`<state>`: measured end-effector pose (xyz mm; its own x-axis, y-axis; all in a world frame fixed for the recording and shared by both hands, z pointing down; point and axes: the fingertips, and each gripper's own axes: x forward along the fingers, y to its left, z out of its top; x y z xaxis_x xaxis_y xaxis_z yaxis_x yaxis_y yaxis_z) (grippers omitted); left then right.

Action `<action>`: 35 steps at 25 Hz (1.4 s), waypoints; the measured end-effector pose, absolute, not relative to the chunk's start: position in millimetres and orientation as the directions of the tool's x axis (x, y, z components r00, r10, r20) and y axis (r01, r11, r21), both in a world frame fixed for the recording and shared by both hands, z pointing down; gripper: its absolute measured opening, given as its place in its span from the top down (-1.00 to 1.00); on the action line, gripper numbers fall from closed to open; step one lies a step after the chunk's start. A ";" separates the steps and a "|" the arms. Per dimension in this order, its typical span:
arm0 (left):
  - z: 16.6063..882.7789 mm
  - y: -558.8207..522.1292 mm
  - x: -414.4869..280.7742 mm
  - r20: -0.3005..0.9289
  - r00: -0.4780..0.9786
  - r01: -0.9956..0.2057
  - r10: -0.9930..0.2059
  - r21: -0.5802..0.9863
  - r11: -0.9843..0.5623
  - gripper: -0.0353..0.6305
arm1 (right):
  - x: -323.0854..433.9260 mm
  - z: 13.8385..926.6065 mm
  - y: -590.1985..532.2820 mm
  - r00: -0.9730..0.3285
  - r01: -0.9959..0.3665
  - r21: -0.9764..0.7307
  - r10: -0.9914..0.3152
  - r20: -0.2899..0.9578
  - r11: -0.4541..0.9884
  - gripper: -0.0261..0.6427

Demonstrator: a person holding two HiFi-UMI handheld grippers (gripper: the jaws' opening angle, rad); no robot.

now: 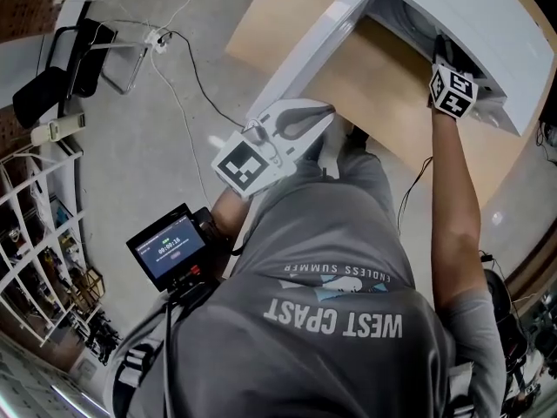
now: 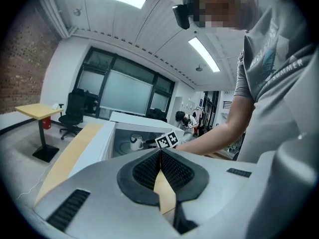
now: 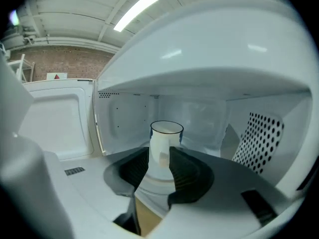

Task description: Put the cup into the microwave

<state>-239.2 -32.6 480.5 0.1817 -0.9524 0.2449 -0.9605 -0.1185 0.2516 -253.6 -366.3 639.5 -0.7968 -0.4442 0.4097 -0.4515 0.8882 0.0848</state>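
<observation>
A white cup (image 3: pixel 166 143) stands upright on the turntable inside the open white microwave (image 3: pixel 124 118), handle toward me. My right gripper (image 3: pixel 160 153) reaches into the cavity with the handle between its jaws; narrow gaps show beside the pads, so it is open. In the head view that gripper (image 1: pixel 444 55) goes into the microwave (image 1: pixel 487 24), whose door (image 1: pixel 305 50) swings out to the left. My left gripper (image 1: pixel 324 118) hangs shut and empty near the door's edge. From the left gripper (image 2: pixel 160 152) view the cup (image 2: pixel 135 142) shows in the cavity.
The microwave sits on a light wooden table (image 1: pixel 261 24). A small screen device (image 1: pixel 170 246) hangs at the person's left hip. A black chair (image 1: pixel 61 68), floor cables (image 1: pixel 187 68) and a white shelf (image 1: pixel 35 233) are at the left.
</observation>
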 end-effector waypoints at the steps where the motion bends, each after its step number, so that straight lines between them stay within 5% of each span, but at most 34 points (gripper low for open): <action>1: 480.7 -31.9 -238.4 0.239 0.186 -0.962 -0.953 0.243 -0.127 0.83 | -252.0 637.8 -366.3 -0.795 -0.455 0.088 -0.448 0.409 0.886 0.56; 14: 479.6 -9.5 -214.0 0.203 0.242 -0.958 -0.949 0.203 -0.201 0.83 | -193.3 614.9 -335.3 -0.785 -0.495 0.107 -0.496 0.372 0.863 0.57; 18: 491.0 -3.7 -205.9 0.186 0.273 -0.954 -0.944 0.179 -0.241 0.83 | -172.2 603.6 -314.5 -0.809 -0.500 0.082 -0.499 0.312 0.862 0.72; 30: 460.6 -18.5 -261.6 0.119 0.387 -0.918 -0.914 0.145 -0.370 0.83 | -206.2 485.1 -233.1 -0.908 -0.355 0.039 -0.355 0.224 0.934 0.82; 35: 456.5 -25.1 -207.4 0.109 0.461 -0.887 -0.881 0.086 -0.453 0.83 | -132.8 444.0 -184.7 -0.922 -0.328 0.060 -0.334 0.197 0.943 0.86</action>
<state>-207.4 -25.1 456.5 0.4608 -0.8807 0.1093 -0.8871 -0.4535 0.0860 -132.8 -184.7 444.0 -0.9219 -0.3337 0.1970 -0.3284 0.9426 0.0600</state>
